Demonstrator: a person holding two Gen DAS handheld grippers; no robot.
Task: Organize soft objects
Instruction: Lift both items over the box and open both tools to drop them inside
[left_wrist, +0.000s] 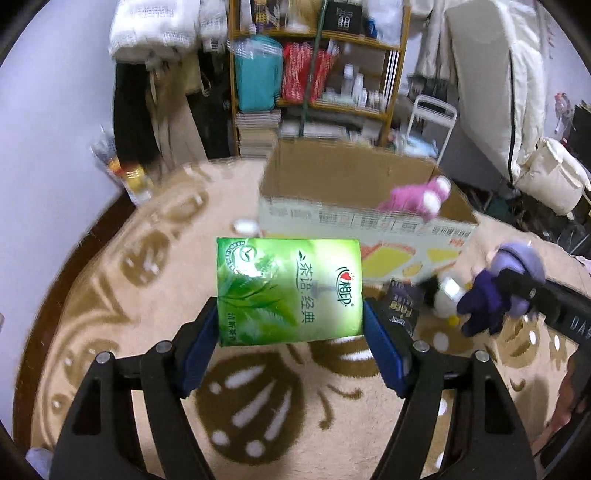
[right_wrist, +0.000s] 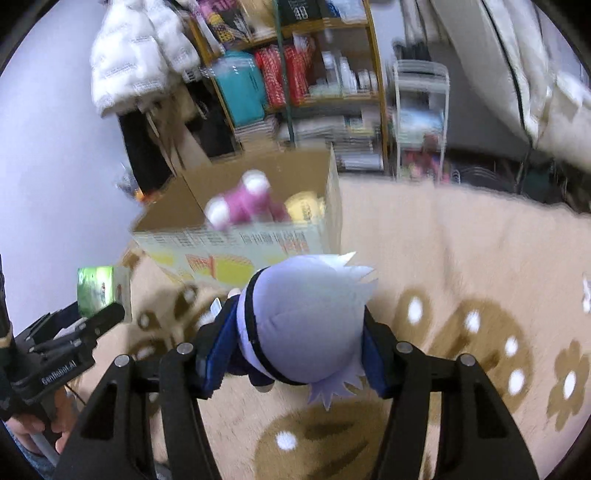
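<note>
Beige carpet (left_wrist: 122, 325) with olive flower and leaf pattern covers the floor; cluttered wooden shelf (left_wrist: 317, 70) and a white puffy jacket (right_wrist: 136, 62) against the back wall. Open cardboard box (left_wrist: 354, 206) sits on the carpet in front of the shelf, a pink plush toy (left_wrist: 417, 197) inside near its front wall; right wrist view also shows something yellow (right_wrist: 304, 206) beside the pink toy, too blurred to name. Left gripper (left_wrist: 290, 325) clamped on a green tissue pack (left_wrist: 290, 290), blue pads pressing both side edges, pack raised off the carpet and short of the box. Right gripper (right_wrist: 295, 349) closed on a lavender-headed plush doll (right_wrist: 303, 325), pads against either side of its head, dark purple body hanging below in the left wrist view; doll also off the floor, near the box front. Small black-and-white plush (left_wrist: 441, 295) and a dark packet (left_wrist: 402, 302) lie on the carpet between the two grippers. Person's hand (right_wrist: 40, 428) visible on the left gripper's handle.
</note>
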